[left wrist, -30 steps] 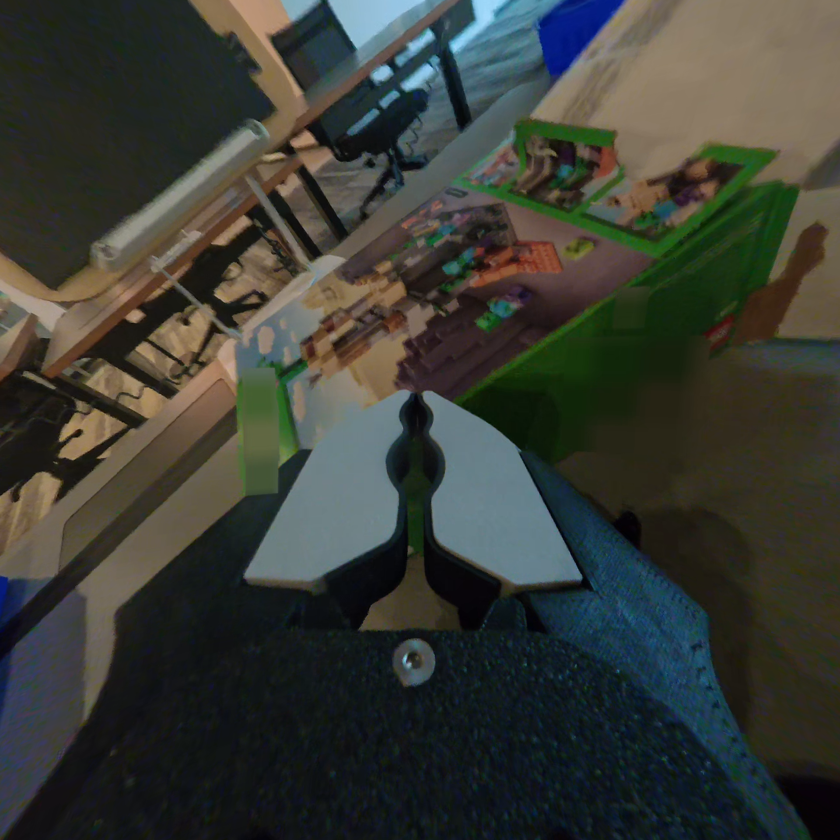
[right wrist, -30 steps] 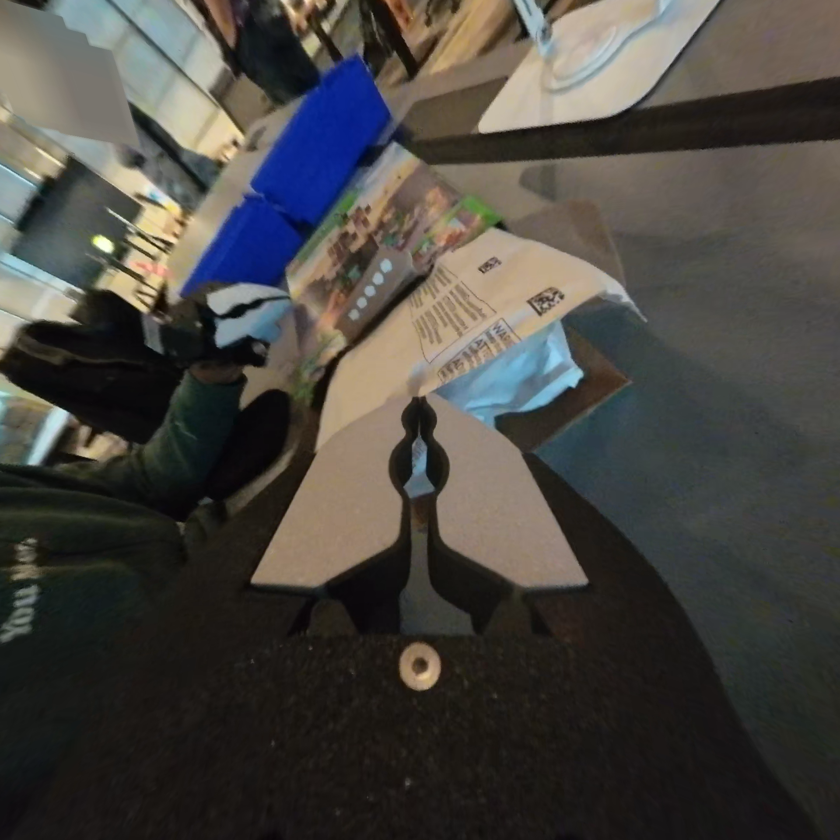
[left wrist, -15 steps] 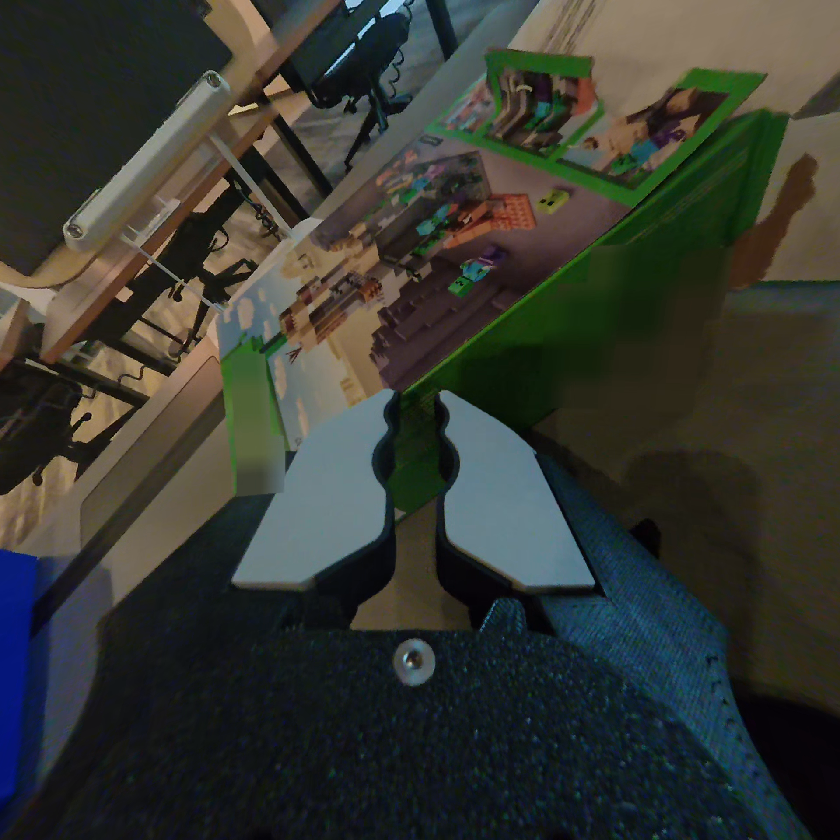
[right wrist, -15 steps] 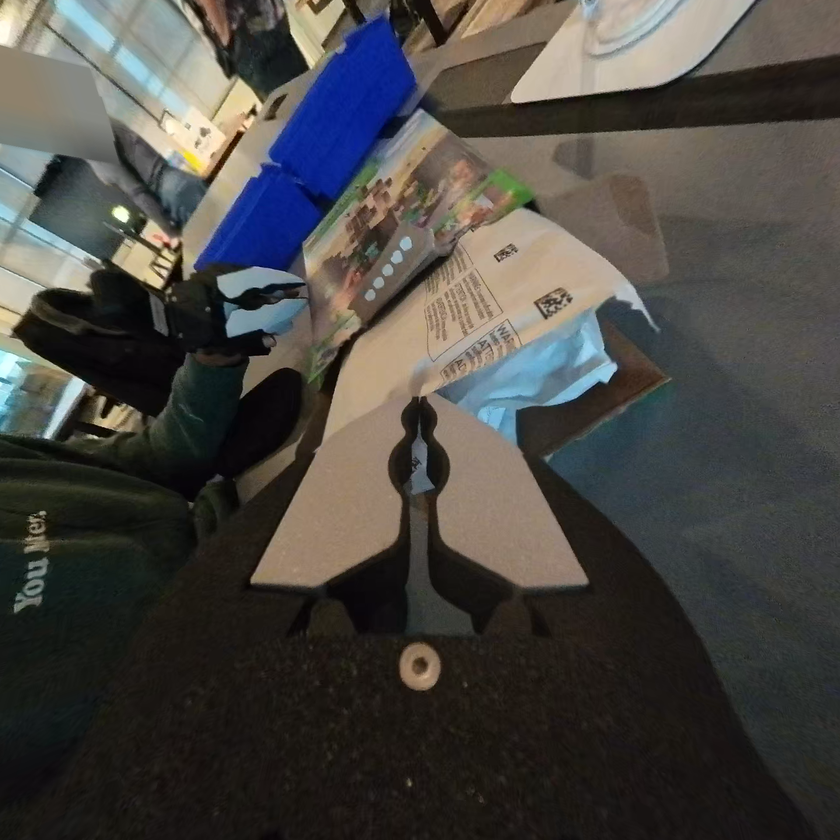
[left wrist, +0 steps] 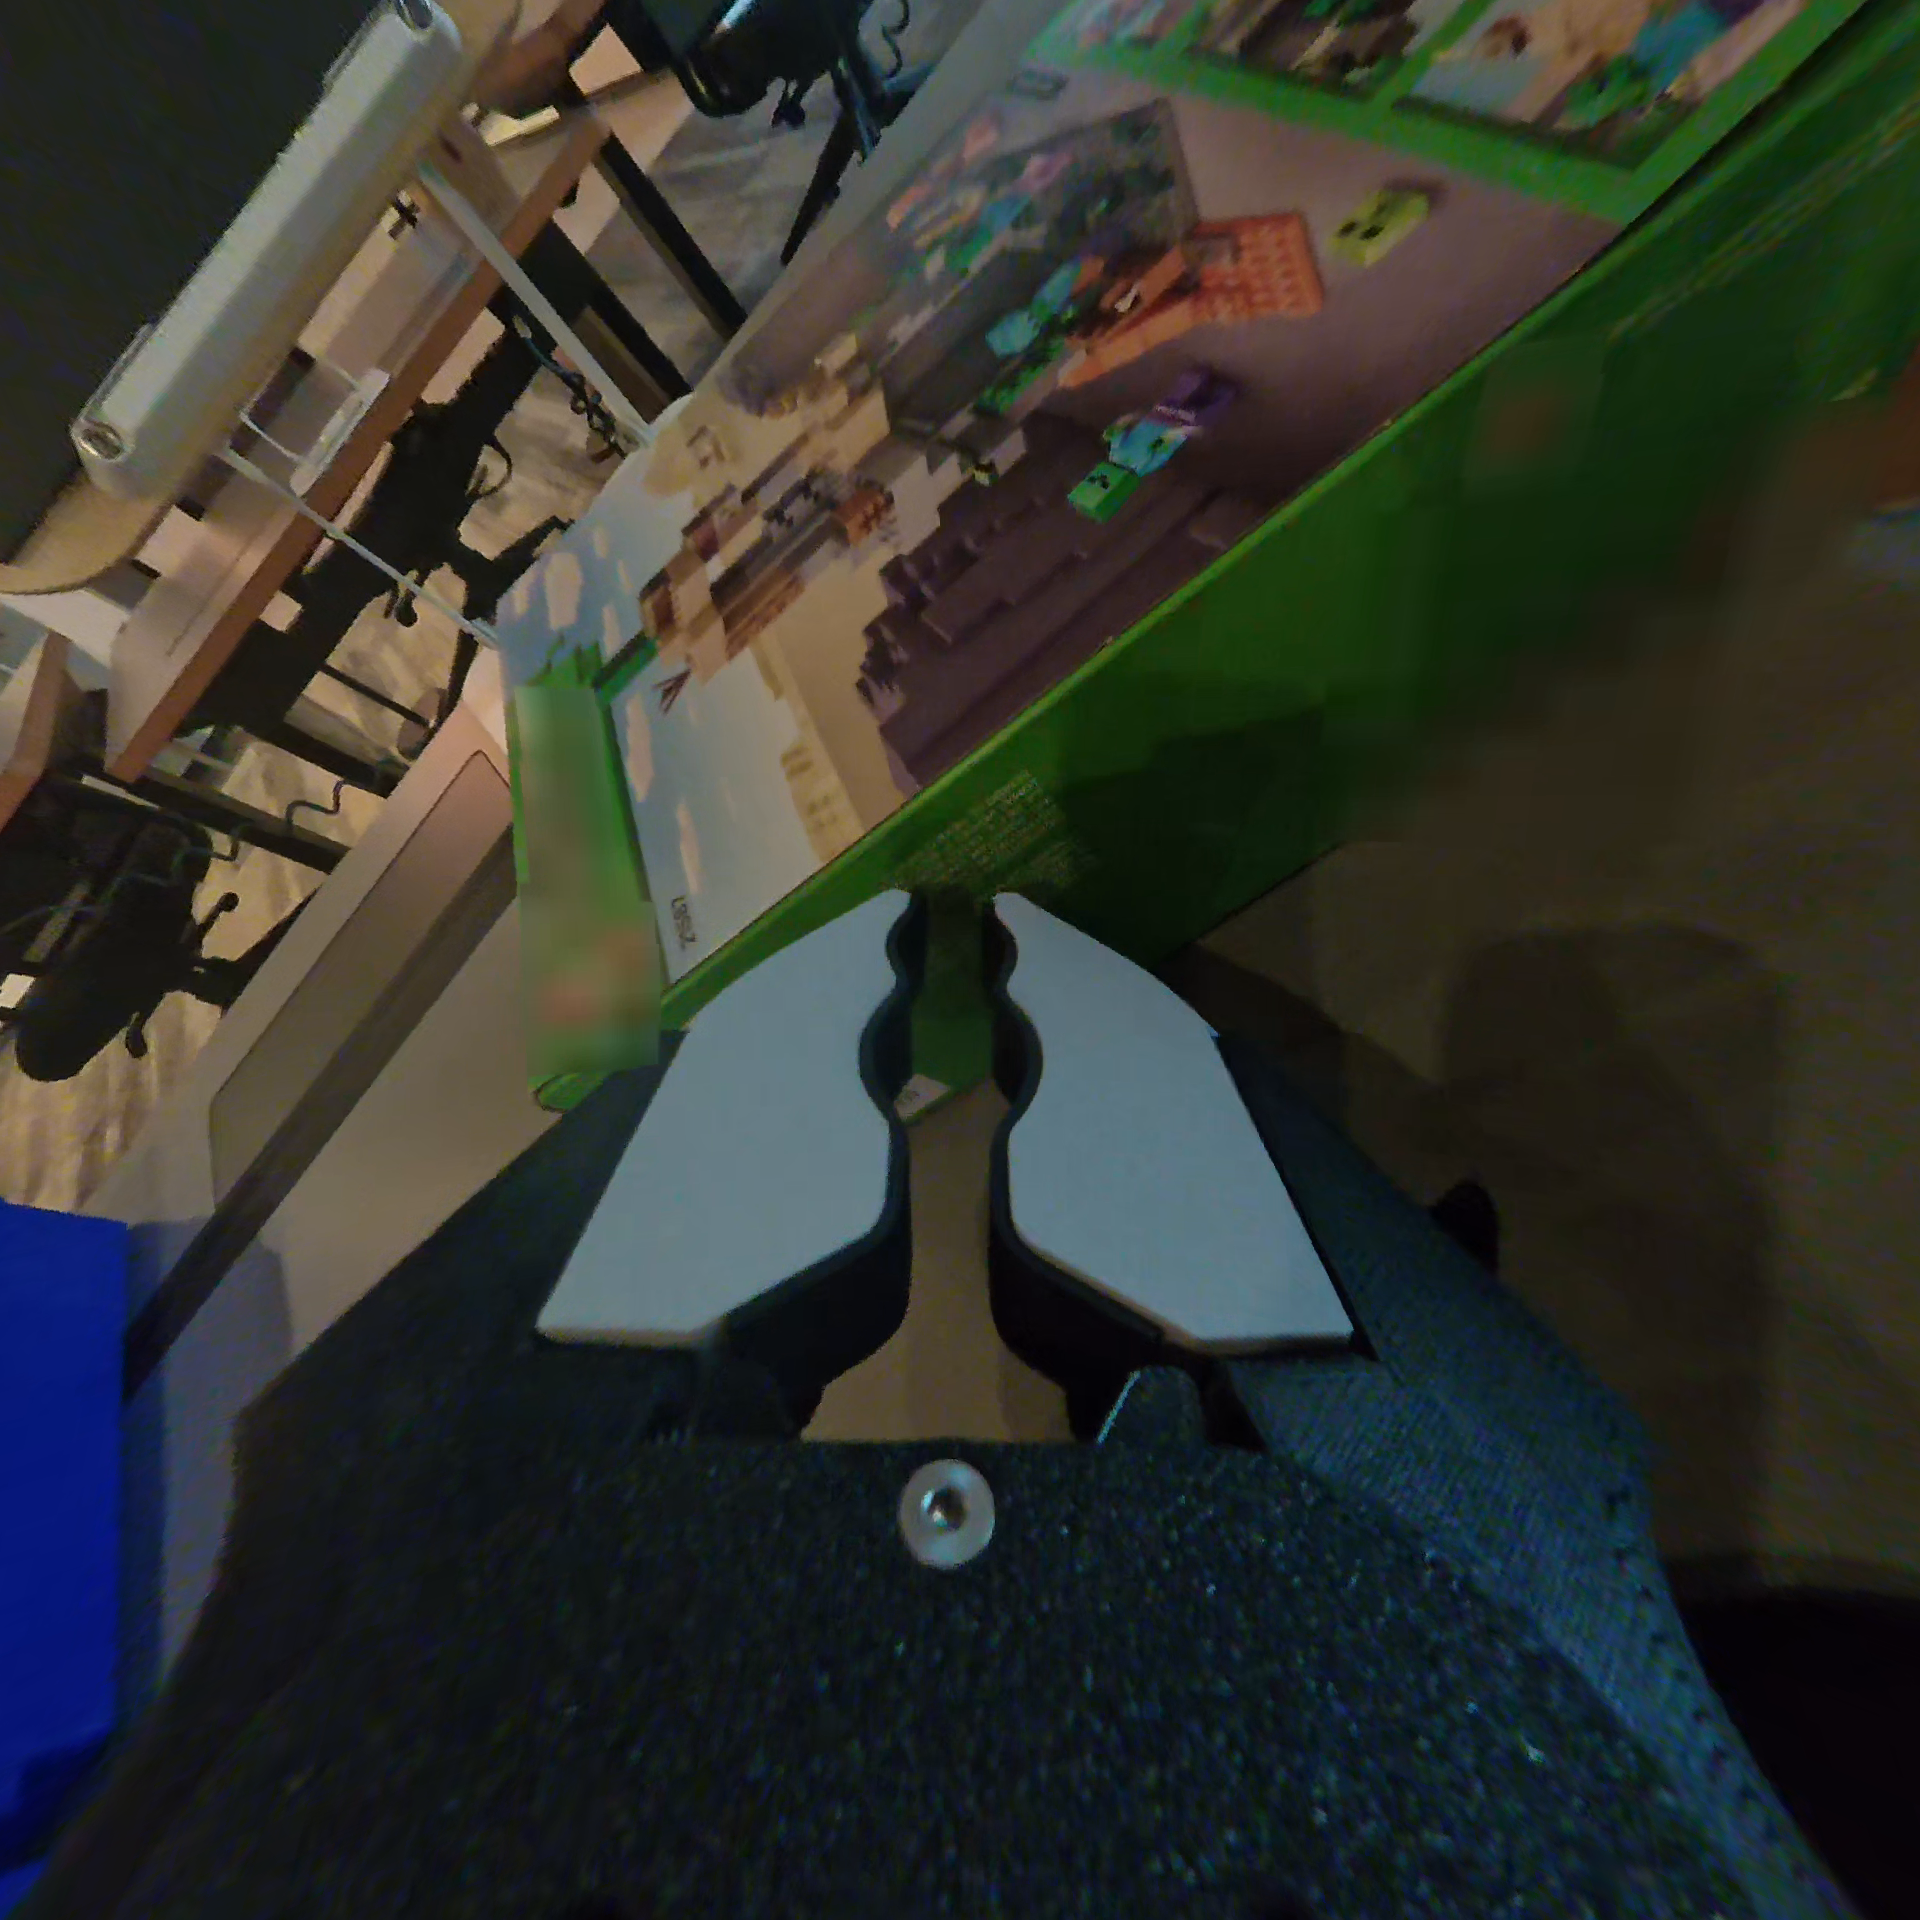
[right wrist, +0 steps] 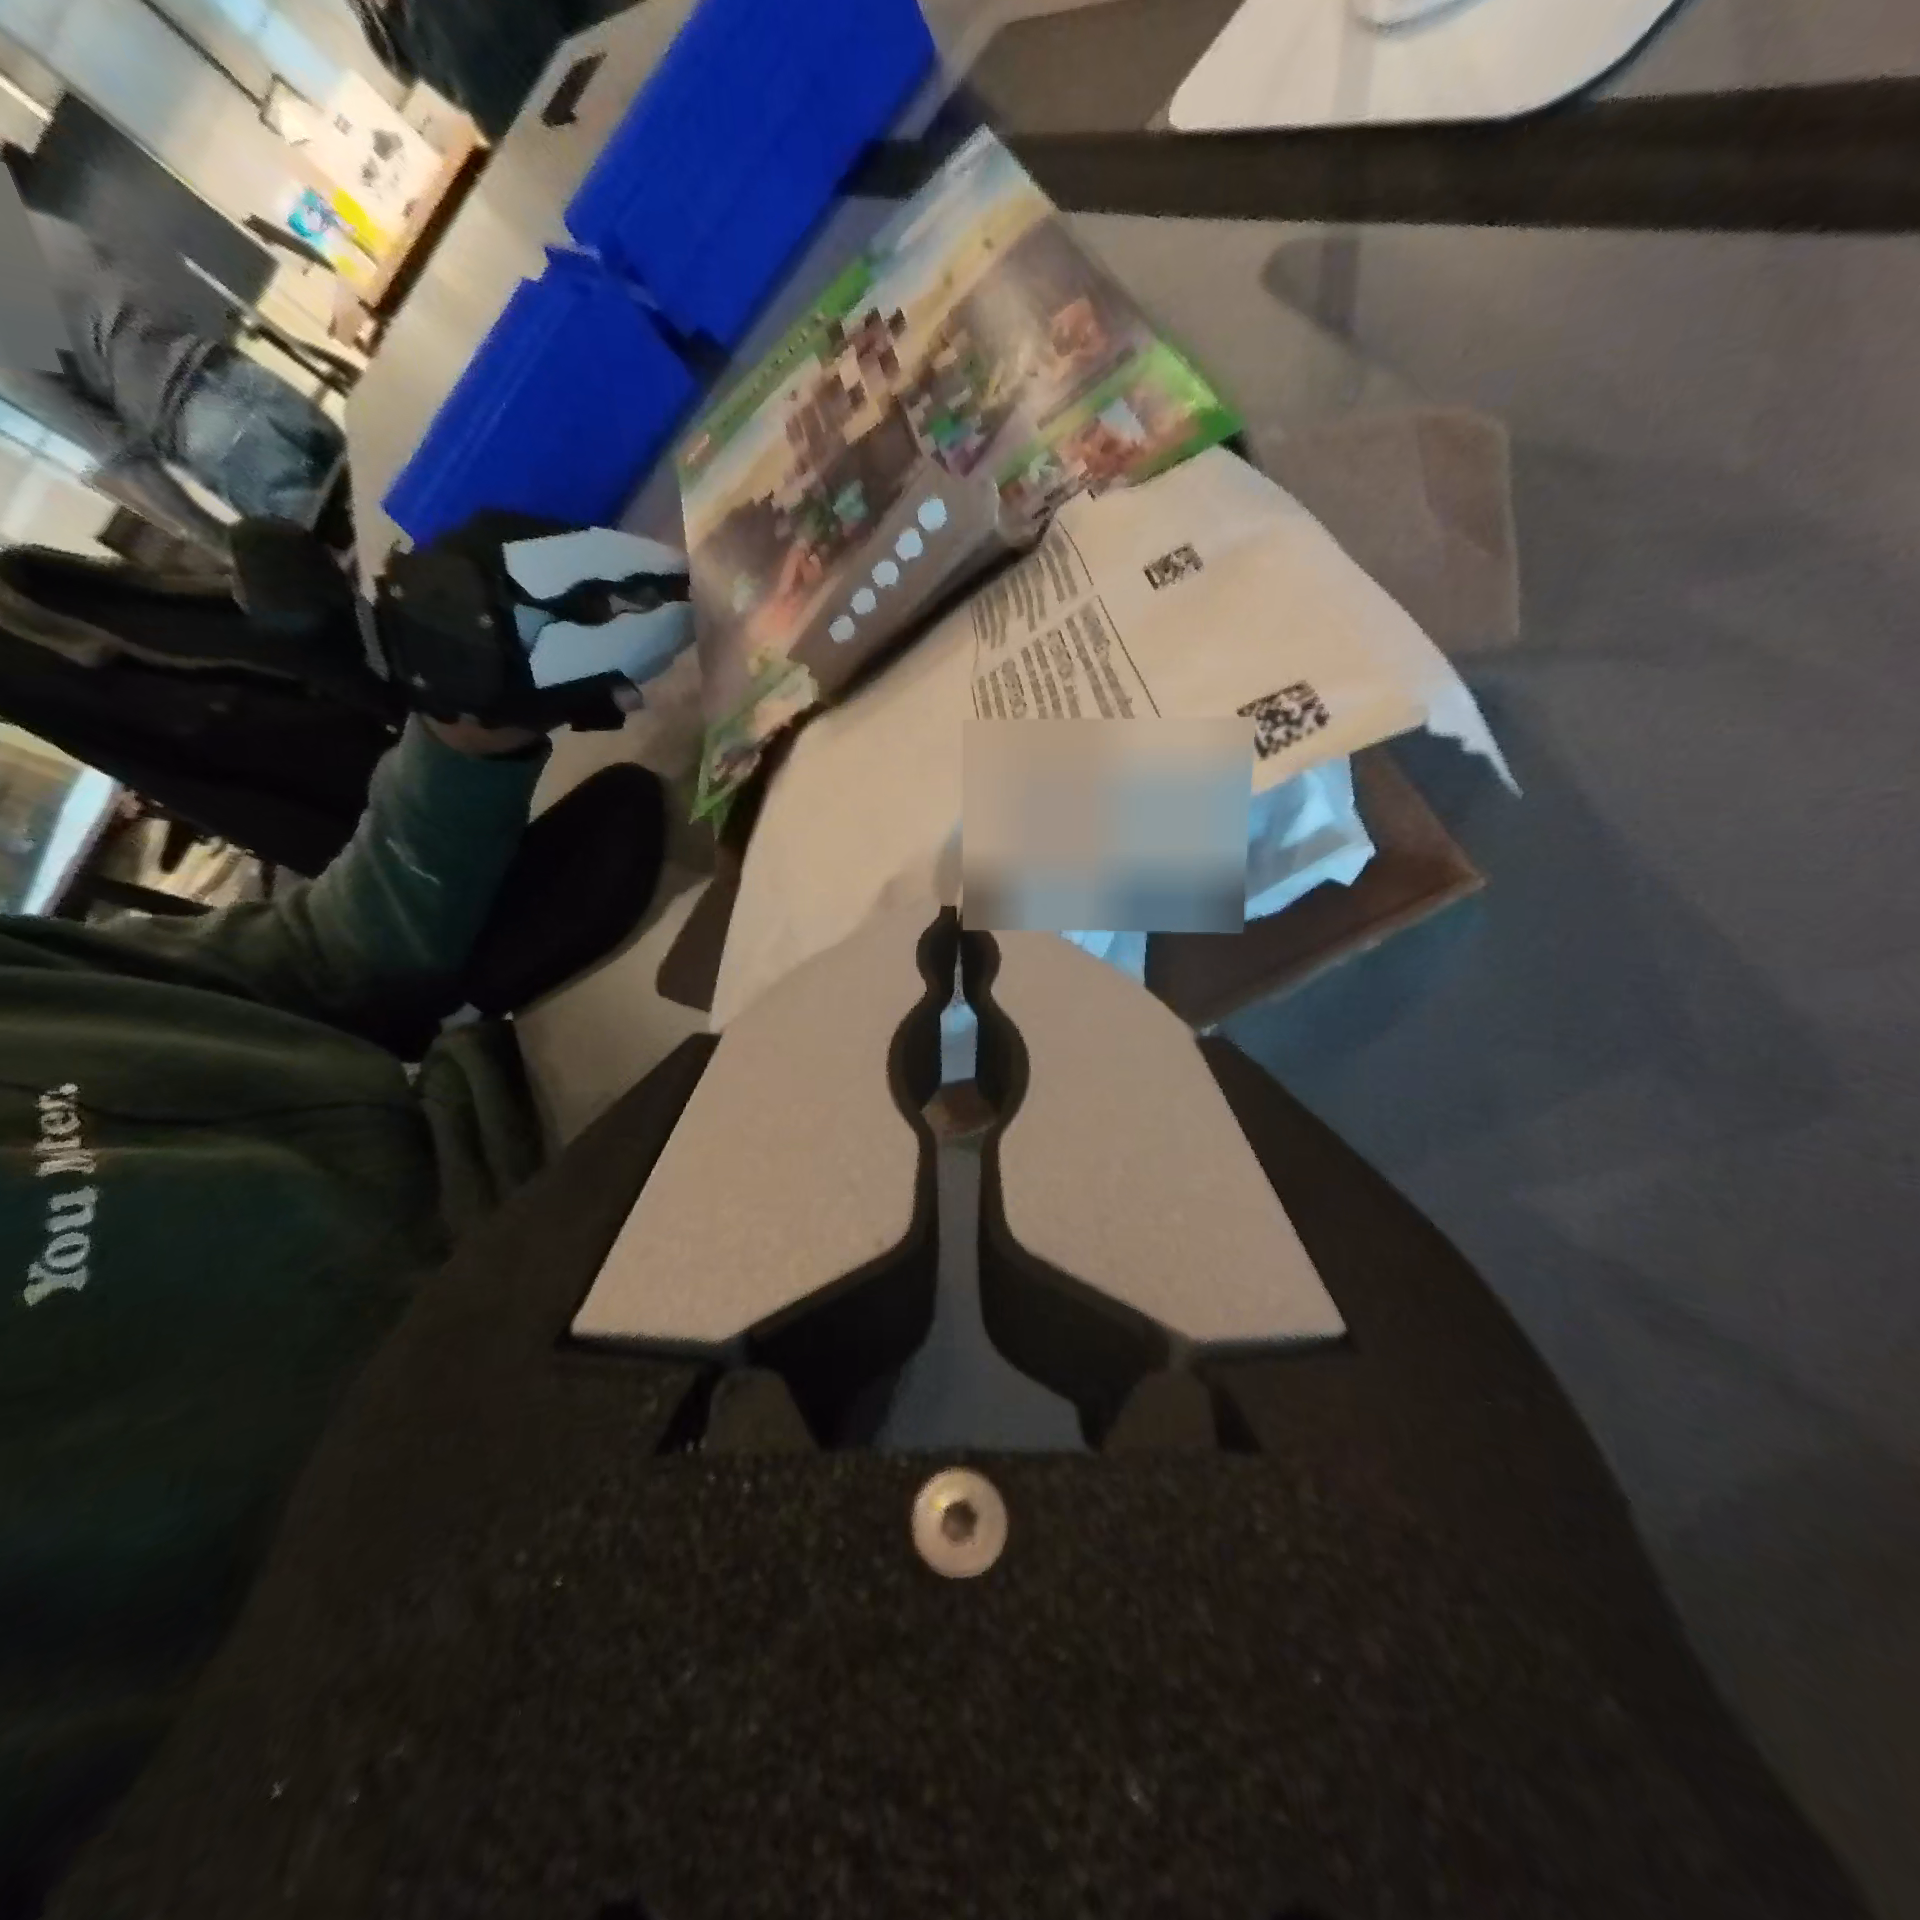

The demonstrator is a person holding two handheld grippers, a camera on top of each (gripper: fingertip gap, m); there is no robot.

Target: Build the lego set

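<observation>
We see the left gripper (left wrist: 951, 914), whose fingers met a second ago, now parted, with the green lego box (left wrist: 1039, 436) grown larger ahead and its near edge at 12 o'clock between the tips. In the right wrist view the white paper bag (right wrist: 1195, 623) and box have slid toward 12 o'clock, and the other gripper toward 10 o'clock.

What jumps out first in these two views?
The green lego box fills the left wrist view, just ahead of the open left hand-held gripper. In the right wrist view, the right hand-held gripper pinches a white paper bag, with blue bins behind.
</observation>
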